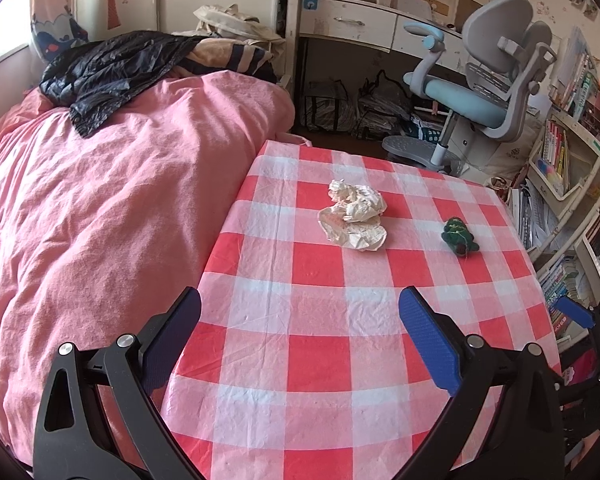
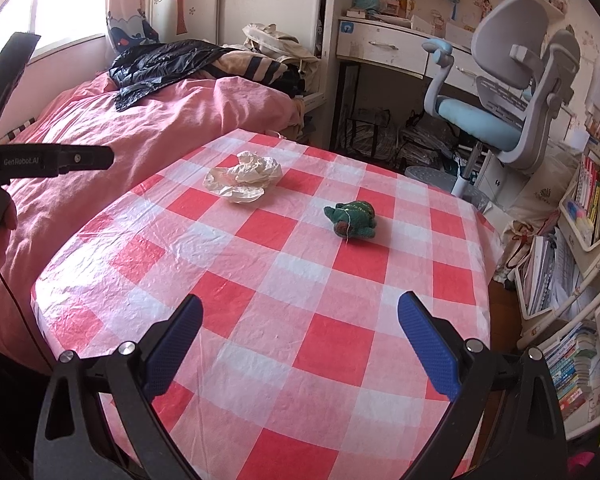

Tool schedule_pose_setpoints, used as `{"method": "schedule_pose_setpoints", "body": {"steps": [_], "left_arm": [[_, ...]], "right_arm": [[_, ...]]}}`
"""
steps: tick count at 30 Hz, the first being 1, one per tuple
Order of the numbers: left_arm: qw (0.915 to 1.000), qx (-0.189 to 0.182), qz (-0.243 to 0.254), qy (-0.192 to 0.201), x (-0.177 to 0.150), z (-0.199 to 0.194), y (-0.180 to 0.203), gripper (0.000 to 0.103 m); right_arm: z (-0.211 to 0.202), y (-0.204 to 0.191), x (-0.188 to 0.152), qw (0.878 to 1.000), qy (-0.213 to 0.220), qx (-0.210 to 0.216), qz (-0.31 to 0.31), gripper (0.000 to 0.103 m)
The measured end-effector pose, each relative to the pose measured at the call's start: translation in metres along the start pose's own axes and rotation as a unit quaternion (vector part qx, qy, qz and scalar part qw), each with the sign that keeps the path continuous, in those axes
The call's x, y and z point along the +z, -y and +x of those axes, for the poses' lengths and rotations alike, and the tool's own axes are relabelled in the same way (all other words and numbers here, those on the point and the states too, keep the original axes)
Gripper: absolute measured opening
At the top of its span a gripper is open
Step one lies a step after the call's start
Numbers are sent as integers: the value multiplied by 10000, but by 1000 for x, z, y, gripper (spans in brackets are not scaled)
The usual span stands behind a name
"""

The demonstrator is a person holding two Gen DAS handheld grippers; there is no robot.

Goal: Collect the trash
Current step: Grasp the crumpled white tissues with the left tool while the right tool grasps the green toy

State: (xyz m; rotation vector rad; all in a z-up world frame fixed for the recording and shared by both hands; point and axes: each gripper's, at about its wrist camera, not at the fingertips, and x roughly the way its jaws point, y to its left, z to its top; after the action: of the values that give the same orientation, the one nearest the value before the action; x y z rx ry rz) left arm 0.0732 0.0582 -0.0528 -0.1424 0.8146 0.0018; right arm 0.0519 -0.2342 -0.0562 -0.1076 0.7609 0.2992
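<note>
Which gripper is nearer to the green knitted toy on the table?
Probably the right, by a narrow margin. The green knitted toy lies almost straight ahead of the open right gripper. From the open left gripper, it sits farther off and to the right.

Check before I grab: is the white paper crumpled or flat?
Crumpled: the white paper sits bunched in creased folds on the checked tablecloth.

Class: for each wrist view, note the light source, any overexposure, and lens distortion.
Left wrist view: window blown out at left edge; checked tablecloth bows, corners vignetted. Right wrist view: window overexposed top left, sheen on the tablecloth, same fisheye curvature.
</note>
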Motion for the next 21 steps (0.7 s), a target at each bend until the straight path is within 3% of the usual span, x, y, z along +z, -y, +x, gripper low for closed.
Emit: {"method": "schedule_pose_setpoints", "body": {"steps": [5, 11, 21], "left_arm": [[9987, -104, -467, -160, 8, 28, -24, 95], [9997, 34, 112, -236, 21, 71, 1, 96], [9988, -315, -115, -357, 66, 145, 34, 96]], "right_arm": [[19, 12, 16, 9999, -23, -18, 148, 94], [60, 39, 37, 9992, -75, 30, 403, 94], [120, 68, 56, 9982, -401, 108, 435, 94]]}}
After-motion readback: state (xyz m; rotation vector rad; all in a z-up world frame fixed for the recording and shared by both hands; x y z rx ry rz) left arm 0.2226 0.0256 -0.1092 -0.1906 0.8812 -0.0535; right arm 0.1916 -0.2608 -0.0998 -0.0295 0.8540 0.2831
